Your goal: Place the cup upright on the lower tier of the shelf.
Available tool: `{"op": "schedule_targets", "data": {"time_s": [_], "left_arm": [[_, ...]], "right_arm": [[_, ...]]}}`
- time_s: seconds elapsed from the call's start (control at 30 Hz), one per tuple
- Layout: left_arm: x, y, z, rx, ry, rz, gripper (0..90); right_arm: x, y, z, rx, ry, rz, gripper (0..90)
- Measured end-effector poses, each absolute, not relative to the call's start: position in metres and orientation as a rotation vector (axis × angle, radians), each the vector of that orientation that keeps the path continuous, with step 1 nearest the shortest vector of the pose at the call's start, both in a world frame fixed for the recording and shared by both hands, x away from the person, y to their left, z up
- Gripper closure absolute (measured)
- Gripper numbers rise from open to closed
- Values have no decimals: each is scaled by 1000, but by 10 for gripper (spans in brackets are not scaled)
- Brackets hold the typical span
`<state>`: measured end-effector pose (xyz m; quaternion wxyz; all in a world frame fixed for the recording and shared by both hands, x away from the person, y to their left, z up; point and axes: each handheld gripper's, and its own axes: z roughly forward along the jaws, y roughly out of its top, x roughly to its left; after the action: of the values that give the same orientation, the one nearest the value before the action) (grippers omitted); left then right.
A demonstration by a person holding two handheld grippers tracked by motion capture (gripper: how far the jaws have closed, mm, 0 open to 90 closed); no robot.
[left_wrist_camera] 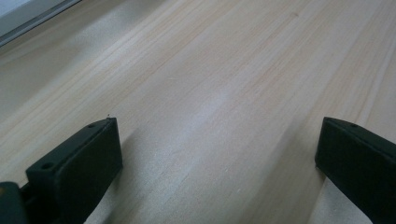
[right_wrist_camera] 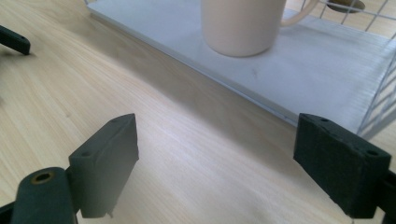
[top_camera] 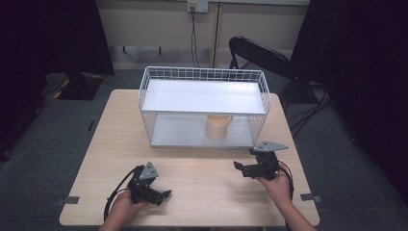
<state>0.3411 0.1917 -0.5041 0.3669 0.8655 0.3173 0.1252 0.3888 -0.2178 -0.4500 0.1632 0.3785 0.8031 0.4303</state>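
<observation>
Beige mug [top_camera: 217, 127] stands on the wire rack's [top_camera: 159, 77] lower shelf, well beyond both grippers' wide-apart, empty fingers [right_wrist_camera: 105, 158], above the pale wooden desk [top_camera: 115, 130].

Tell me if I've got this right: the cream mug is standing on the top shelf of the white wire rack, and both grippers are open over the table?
Not quite. The mug stands on the bottom shelf of the wire rack, under the top one, as the high view shows. The rest holds: the left gripper and the right gripper are open over the table.
</observation>
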Motion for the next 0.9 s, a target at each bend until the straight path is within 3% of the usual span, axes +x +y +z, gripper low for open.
{"op": "schedule_targets", "data": {"time_s": [0.9], "left_arm": [[341,192,-504,2224,815,322,0]], "right_arm": [[372,-239,-475,1084,2322,1157,134]]}}
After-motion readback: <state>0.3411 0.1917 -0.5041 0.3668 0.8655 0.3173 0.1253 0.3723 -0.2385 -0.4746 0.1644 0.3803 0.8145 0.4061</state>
